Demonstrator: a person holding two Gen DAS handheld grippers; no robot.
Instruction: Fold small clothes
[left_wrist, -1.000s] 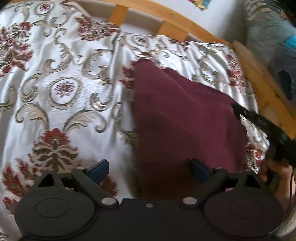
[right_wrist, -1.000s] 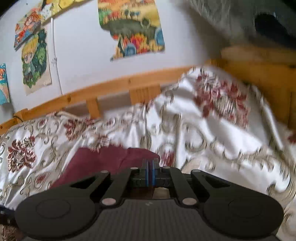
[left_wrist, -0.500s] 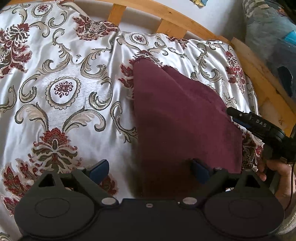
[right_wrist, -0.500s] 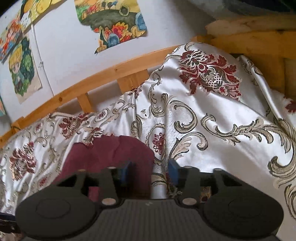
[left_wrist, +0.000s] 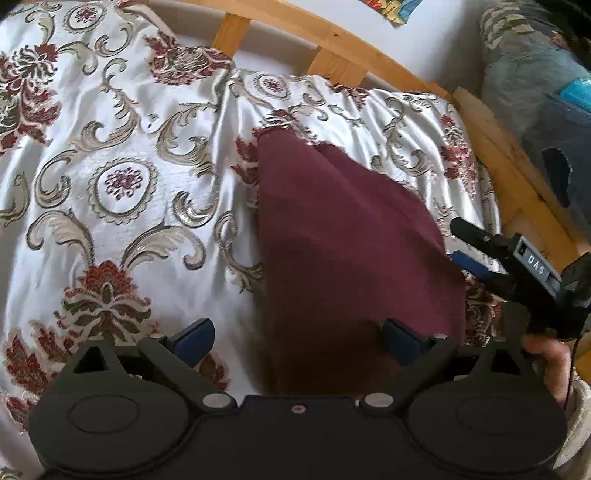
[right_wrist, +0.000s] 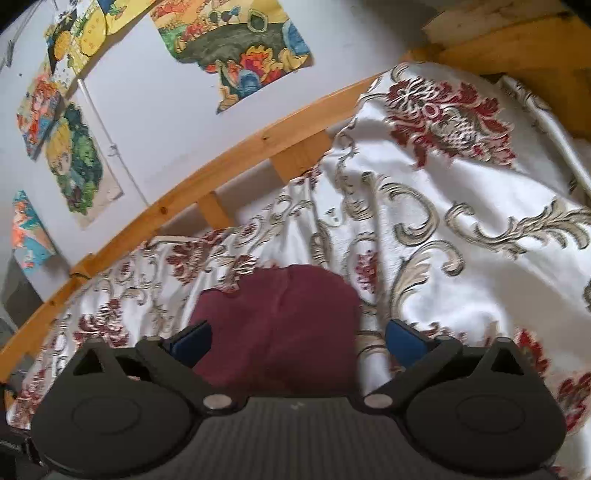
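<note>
1. A maroon cloth lies folded on a white satin bedspread patterned with red flowers and beige scrolls. It sits toward the right side of the bed as the left wrist view shows it, tapering to a point toward the far end.
2. The left gripper hangs over the near end of the cloth with its jaws spread wide. One blue pad is over the bedspread just left of the cloth; the other is over the cloth's near right part. Nothing is held between them.
3. The right gripper shows in the left wrist view at the cloth's right edge, its black fingers and a blue pad pointing in toward the fabric. A grey label on its body reads "DAS". The person's hand grips its handle below.
4. In the right wrist view the right gripper also has its jaws spread apart and empty. The cloth lies between and beyond the two fingers, its rounded far edge resting on the bedspread.
5. A wooden bed rail runs along the far side of the bed, against a white wall with colourful cartoon posters.
6. A grey patterned garment or blanket lies beyond the bed frame at the upper right of the left wrist view.
</note>
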